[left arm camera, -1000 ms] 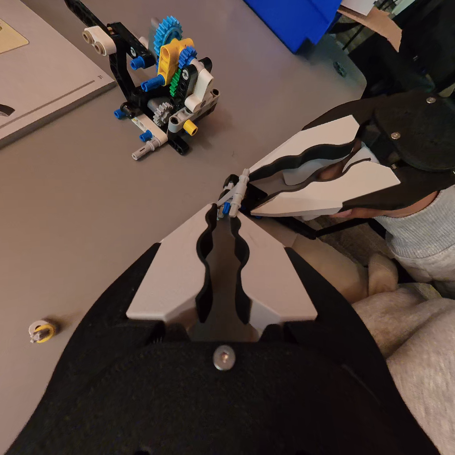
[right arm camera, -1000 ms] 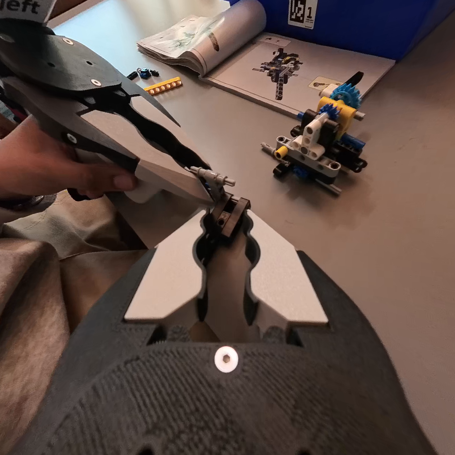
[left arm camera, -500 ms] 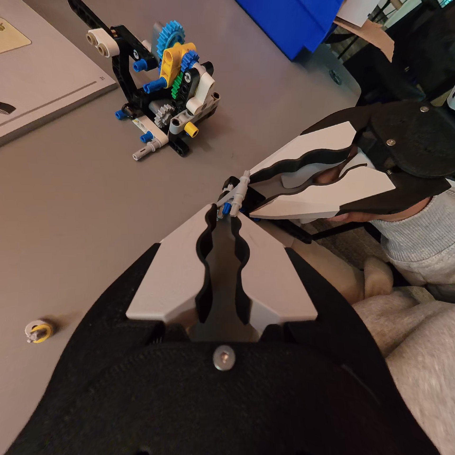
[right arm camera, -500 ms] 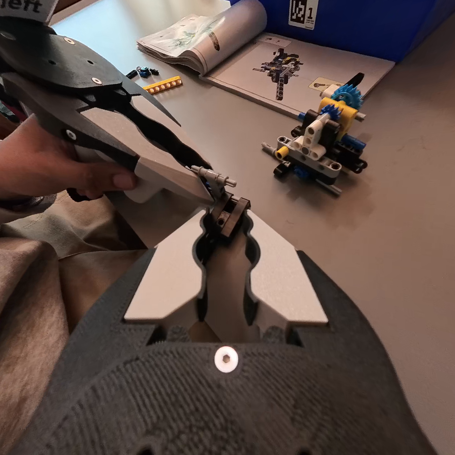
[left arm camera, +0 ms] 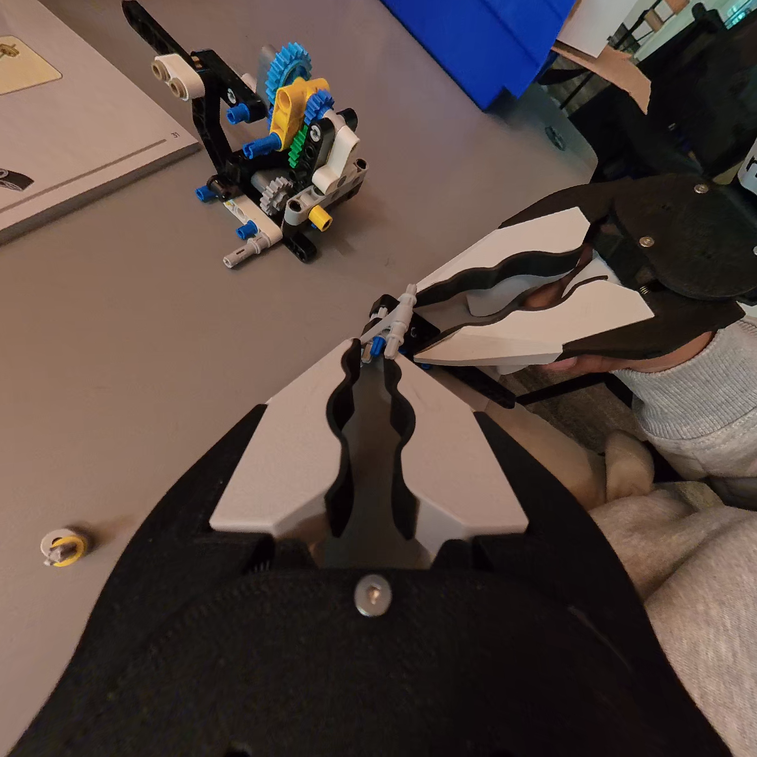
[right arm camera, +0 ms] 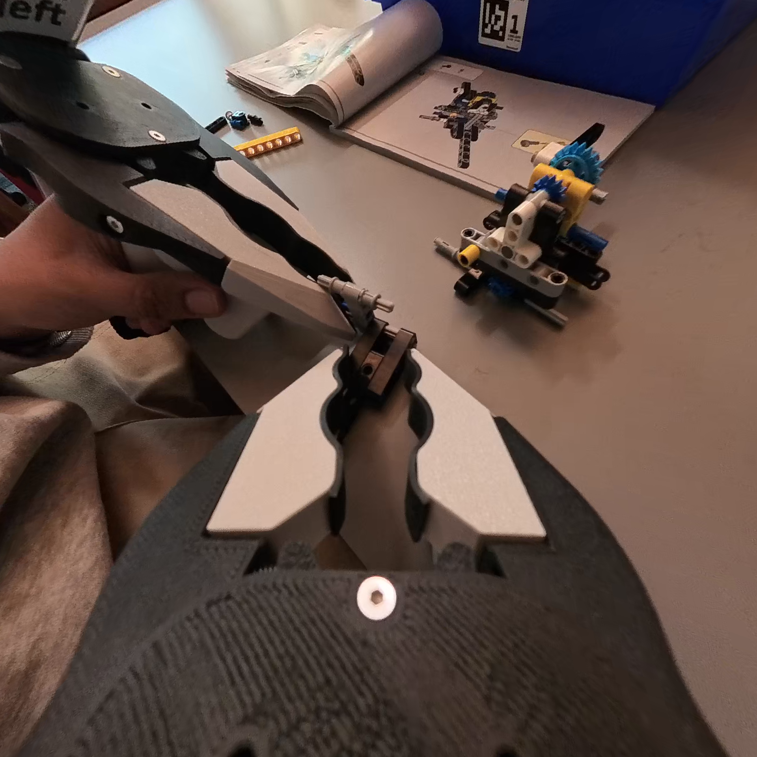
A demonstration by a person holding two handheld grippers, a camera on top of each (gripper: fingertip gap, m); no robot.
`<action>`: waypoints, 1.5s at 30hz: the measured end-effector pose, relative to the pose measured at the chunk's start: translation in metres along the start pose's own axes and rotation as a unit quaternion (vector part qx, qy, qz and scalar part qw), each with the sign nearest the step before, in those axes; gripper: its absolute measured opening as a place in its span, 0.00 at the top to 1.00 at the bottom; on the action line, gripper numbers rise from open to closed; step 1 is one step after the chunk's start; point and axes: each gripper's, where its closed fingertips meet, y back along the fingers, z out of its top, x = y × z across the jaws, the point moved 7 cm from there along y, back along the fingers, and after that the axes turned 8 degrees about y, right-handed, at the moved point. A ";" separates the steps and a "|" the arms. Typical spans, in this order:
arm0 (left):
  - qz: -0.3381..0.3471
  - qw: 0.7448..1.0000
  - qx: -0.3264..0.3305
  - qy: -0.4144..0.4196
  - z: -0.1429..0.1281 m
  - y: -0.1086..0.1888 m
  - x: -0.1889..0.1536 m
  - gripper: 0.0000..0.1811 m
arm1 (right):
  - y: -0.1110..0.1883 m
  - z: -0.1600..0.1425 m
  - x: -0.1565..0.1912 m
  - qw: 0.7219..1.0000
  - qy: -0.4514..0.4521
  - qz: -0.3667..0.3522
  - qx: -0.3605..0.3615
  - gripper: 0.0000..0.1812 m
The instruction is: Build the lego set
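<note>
My left gripper (left arm camera: pixel 372 354) is shut on a small grey connector with pins and a blue pin (left arm camera: pixel 399 321). My right gripper (right arm camera: pixel 377 360) is shut on a black lego frame piece (right arm camera: pixel 387 358). The two grippers meet tip to tip above the table's near edge, with the grey connector (right arm camera: pixel 356 297) touching the top of the black piece. The right gripper (left arm camera: pixel 415 323) comes in from the right in the left wrist view; the left gripper (right arm camera: pixel 352 323) comes in from the left in the right wrist view. The part-built model (left arm camera: pixel 286 164) with blue gears and a yellow piece stands on the table farther off (right arm camera: pixel 532 245).
An open instruction booklet (right arm camera: pixel 450 102) lies behind the model, in front of a blue bin (right arm camera: pixel 614 41). A yellow beam (right arm camera: pixel 268 143) and small black and blue parts (right arm camera: pixel 237 120) lie at the far left. A small grey and yellow part (left arm camera: pixel 63 547) lies alone. A person's legs are below the table edge. Both grippers' tips are close together, under 4 cm apart.
Both grippers stay shut on their pieces and stay pressed together. The pair has shifted only slightly; the grey connector sits a little closer onto the black piece.
</note>
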 end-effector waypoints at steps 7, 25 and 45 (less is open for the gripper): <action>-0.001 1.000 -0.002 0.002 0.000 0.000 0.000 0.96 | 0.000 0.000 0.000 1.000 0.000 -0.001 0.000 0.86; -0.012 1.000 -0.002 0.016 0.000 0.001 0.002 0.97 | -0.002 0.000 0.004 1.000 0.018 -0.021 0.013 0.80; -0.053 0.993 -0.023 0.099 0.005 0.007 0.013 0.98 | 0.029 0.018 -0.027 0.982 -0.128 -0.027 -0.139 0.75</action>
